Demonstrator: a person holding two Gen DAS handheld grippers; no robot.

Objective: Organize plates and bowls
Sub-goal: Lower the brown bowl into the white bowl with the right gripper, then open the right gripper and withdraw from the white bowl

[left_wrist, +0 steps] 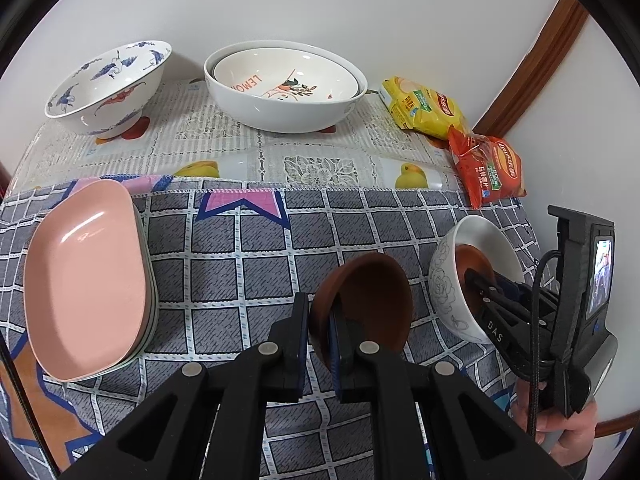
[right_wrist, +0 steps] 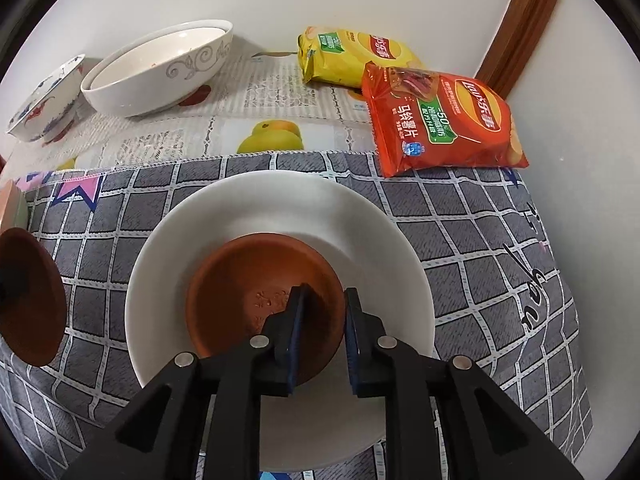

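Observation:
My left gripper (left_wrist: 320, 312) is shut on the rim of a small brown bowl (left_wrist: 368, 300) and holds it tilted above the grey checked cloth; it also shows in the right wrist view (right_wrist: 32, 300). My right gripper (right_wrist: 322, 308) straddles the rim of a second brown bowl (right_wrist: 248, 296) that sits inside a white flower-patterned bowl (right_wrist: 280, 208); its pads stand slightly apart around the rim. That white bowl (left_wrist: 452, 280) and the right gripper (left_wrist: 480, 280) show at the right of the left wrist view.
A stack of pink plates (left_wrist: 84, 280) lies at left. A blue-patterned bowl (left_wrist: 108, 84) and a large white bowl with a lemon bowl nested inside (left_wrist: 284, 88) stand at the back. Yellow (right_wrist: 352, 60) and red (right_wrist: 444, 120) chip bags lie back right by the wall.

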